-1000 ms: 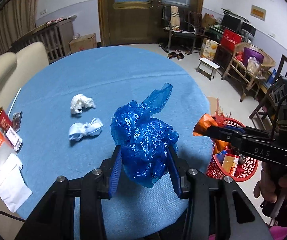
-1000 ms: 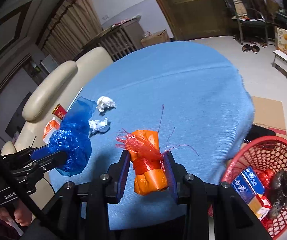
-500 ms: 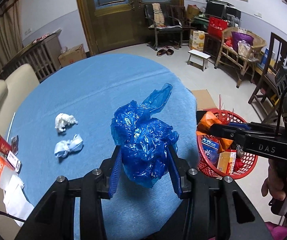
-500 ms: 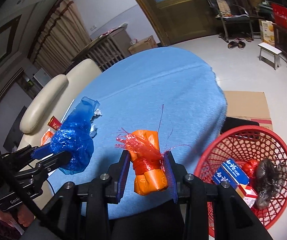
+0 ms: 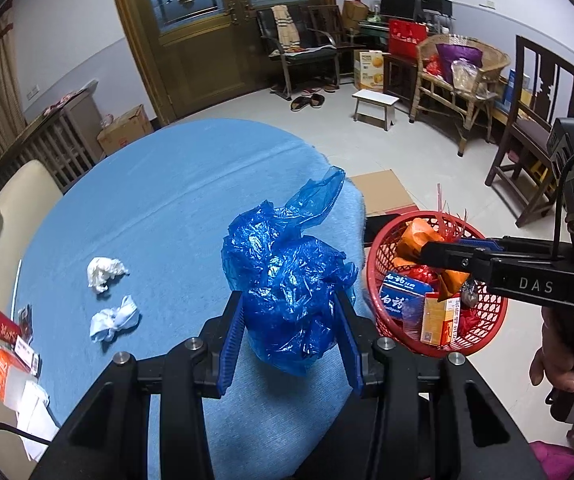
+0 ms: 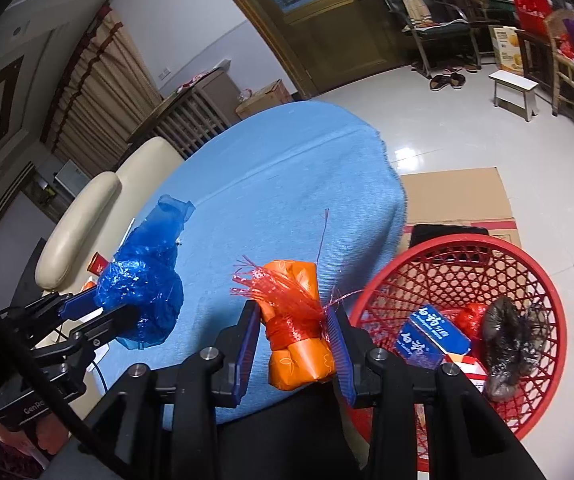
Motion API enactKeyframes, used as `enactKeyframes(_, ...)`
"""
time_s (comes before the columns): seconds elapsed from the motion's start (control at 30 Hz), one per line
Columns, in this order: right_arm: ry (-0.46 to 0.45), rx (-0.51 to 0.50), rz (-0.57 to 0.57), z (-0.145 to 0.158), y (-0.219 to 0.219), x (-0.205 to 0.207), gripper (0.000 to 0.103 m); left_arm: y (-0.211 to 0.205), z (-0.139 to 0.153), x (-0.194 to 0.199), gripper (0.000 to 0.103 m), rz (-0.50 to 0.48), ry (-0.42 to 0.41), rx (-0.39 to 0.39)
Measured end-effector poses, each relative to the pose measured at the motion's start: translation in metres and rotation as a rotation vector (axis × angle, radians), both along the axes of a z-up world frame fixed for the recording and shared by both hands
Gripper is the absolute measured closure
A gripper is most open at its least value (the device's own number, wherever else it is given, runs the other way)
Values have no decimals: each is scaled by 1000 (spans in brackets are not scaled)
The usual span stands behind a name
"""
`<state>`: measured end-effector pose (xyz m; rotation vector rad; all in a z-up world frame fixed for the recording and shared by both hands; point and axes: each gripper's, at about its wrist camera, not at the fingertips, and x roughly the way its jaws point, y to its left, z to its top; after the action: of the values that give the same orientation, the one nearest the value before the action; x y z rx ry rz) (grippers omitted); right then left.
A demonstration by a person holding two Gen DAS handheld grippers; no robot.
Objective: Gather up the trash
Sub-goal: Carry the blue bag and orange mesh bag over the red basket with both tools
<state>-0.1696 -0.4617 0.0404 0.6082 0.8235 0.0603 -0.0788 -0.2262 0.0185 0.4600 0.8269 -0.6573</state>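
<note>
My left gripper (image 5: pixel 290 338) is shut on a crumpled blue plastic bag (image 5: pixel 287 280), held above the right part of the blue round table (image 5: pixel 159 208). From the right wrist view that bag (image 6: pixel 143 284) hangs at the left, over the table. My right gripper (image 6: pixel 291 338) is shut on an orange packet wrapped in red netting (image 6: pixel 295 328); the left wrist view shows this packet (image 5: pixel 415 240) over the red basket (image 5: pixel 483 340). On the floor beside the table, the basket (image 6: pixel 439 256) holds boxes and dark trash.
Two crumpled white tissues (image 5: pixel 105 274) (image 5: pixel 115 318) lie on the table's left part. Small boxes and a red tube (image 5: pixel 5 326) sit at its left edge by a cream chair (image 5: pixel 11 196). Flat cardboard (image 6: pixel 459 196) lies on the floor behind the basket.
Both grippers have swung rightward with their loads. The basket has come further into both views, and the orange packet now hangs over its rim instead of over the table.
</note>
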Motion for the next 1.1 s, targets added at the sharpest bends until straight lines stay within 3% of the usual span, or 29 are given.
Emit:
enactKeyframes(0.87,24,24,-105,-6,-40,-26,66,-39,-9,-12,58,-100,5,56)
enactKeyframes(1.1,45,21,-150,-11,-55,-32,66,-49,-14,-14,58,-154,52,47)
